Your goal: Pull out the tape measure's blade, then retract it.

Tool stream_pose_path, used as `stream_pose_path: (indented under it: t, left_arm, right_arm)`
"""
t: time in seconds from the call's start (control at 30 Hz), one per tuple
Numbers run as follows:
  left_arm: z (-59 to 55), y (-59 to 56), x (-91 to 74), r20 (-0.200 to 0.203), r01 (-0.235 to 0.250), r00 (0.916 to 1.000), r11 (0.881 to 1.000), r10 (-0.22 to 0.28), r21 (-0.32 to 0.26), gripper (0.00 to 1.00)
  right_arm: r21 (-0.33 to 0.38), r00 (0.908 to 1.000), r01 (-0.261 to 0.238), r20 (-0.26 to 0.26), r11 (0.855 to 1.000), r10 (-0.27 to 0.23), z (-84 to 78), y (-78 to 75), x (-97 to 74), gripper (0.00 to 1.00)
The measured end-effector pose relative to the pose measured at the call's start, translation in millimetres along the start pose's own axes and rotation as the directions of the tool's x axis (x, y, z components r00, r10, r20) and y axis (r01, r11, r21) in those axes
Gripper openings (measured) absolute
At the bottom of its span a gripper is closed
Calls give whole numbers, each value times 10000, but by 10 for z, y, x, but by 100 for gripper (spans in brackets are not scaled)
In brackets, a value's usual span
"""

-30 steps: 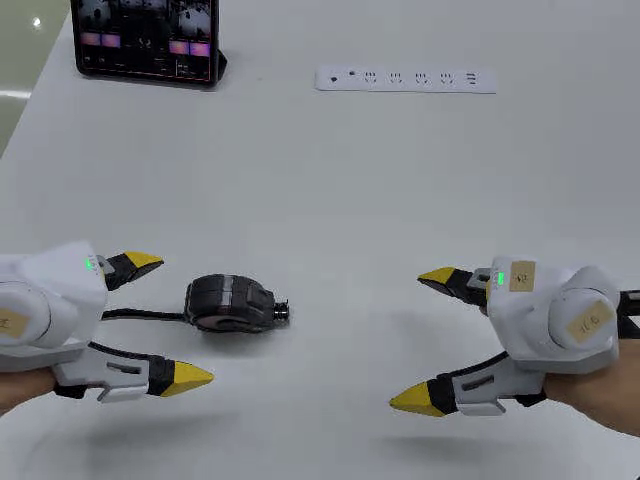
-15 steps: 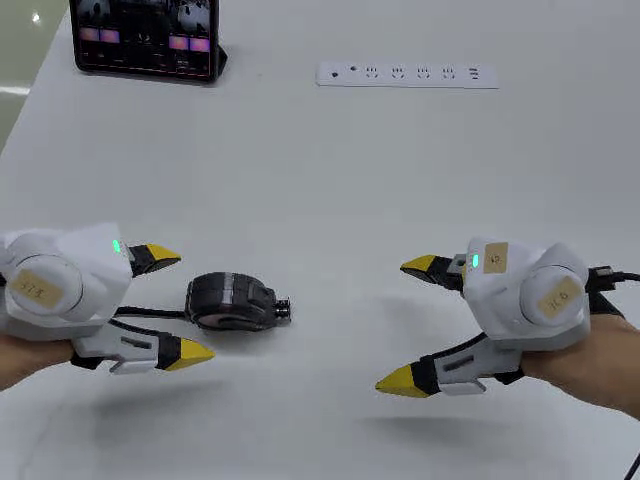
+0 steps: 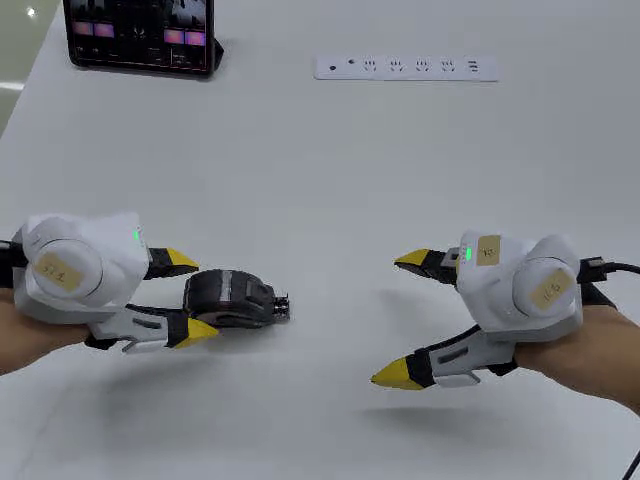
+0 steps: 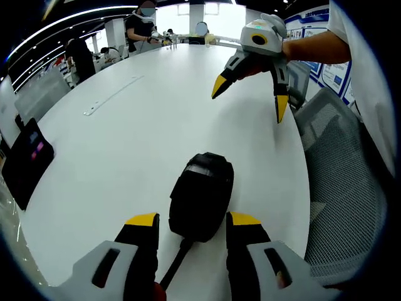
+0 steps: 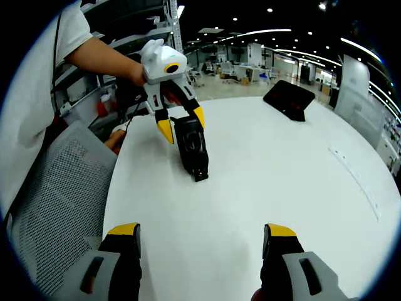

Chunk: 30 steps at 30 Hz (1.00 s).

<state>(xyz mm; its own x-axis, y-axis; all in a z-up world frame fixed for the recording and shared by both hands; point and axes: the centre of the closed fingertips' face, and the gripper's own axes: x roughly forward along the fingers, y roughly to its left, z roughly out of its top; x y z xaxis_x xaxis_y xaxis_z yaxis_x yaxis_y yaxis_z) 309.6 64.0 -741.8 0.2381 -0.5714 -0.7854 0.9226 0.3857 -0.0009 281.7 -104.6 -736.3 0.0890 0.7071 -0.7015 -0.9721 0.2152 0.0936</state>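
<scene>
The left gripper (image 3: 195, 296) has its jaws open, one on each side of the rear end of the tape measure (image 3: 232, 298); one second earlier they sat behind it. The tape measure lies on the table (image 3: 320, 180). The right gripper (image 3: 395, 319) has its jaws wide open and empty, well apart from it.

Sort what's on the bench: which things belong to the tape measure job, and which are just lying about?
In the job:
- tape measure
- left gripper, open, jaws either side of the tape measure
- right gripper, open, well apart from it

Lying about:
- tablet, far side
- power strip, far side
</scene>
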Motion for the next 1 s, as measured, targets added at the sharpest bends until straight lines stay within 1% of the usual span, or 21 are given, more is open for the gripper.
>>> stream_pose_path:
  t: [0.07,0.17,0.27,0.37,0.8,1.0]
  left_arm:
    - [-7,-18,10,-60,112,9999,9999,-113,-47,35]
    - [-12,-23,19,-93,161,9998,9999,-161,56,30]
    - [-9,-25,27,-98,193,9998,9998,-192,59,28]
    - [-12,-23,33,-123,187,9997,9998,-187,38,28]
    - [-22,-15,44,-183,218,9996,9991,-212,358,27]
    - [-22,-18,43,-228,165,9996,9987,-154,491,26]
  right_arm:
    - [-1,10000,0,-12,10000,0,-7,-2,2,78]
    - [20,10000,-12,-7,10000,12,-10,-5,4,78]
    - [32,10000,-17,10,10000,17,-9,-7,13,78]
    - [43,10000,-31,33,10000,31,-2,-3,27,78]
    - [-109,9999,-31,147,9999,32,23,-5,66,73]
    - [-196,9993,-29,364,9998,36,101,-44,115,69]
